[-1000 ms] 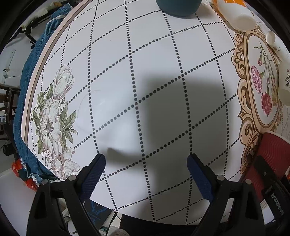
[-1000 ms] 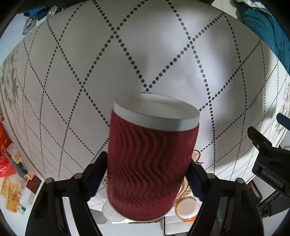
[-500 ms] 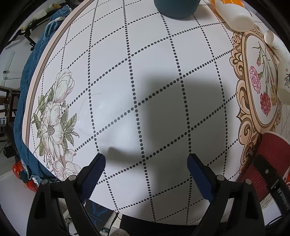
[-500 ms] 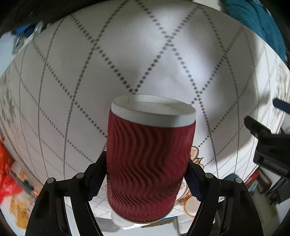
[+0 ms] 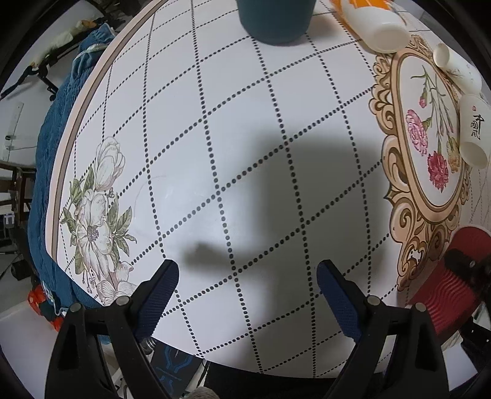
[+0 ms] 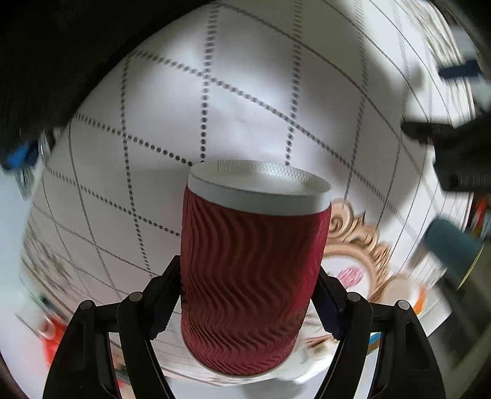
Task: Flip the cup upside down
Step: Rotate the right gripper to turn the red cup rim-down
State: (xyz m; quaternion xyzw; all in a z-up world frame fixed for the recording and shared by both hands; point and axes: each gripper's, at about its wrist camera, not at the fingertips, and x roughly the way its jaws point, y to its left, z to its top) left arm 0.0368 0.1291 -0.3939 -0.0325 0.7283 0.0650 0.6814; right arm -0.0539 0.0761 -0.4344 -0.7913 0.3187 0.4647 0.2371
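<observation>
A red ribbed paper cup (image 6: pixel 254 270) with a white rim band is held above the table between the pads of my right gripper (image 6: pixel 248 276), which is shut on its sides. Its white-rimmed end points away from the camera, towards the table top. In the left wrist view the same cup (image 5: pixel 445 304) shows at the lower right edge, partly behind a black finger. My left gripper (image 5: pixel 247 270) hangs open over the bare white table (image 5: pixel 214 122) with nothing between its blue pads (image 5: pixel 159 291).
A teal cup (image 5: pixel 276 18) stands at the far side, next to a lying white and orange bottle (image 5: pixel 377 27). Two small white cups (image 5: pixel 472 132) lie by the flower medallion (image 5: pixel 429 144). Blue cloth (image 5: pixel 52 153) hangs beyond the table's left edge.
The right gripper has rolled and swung sideways with the cup still gripped, so the table pattern turns behind it. The left gripper has risen slightly and stays open.
</observation>
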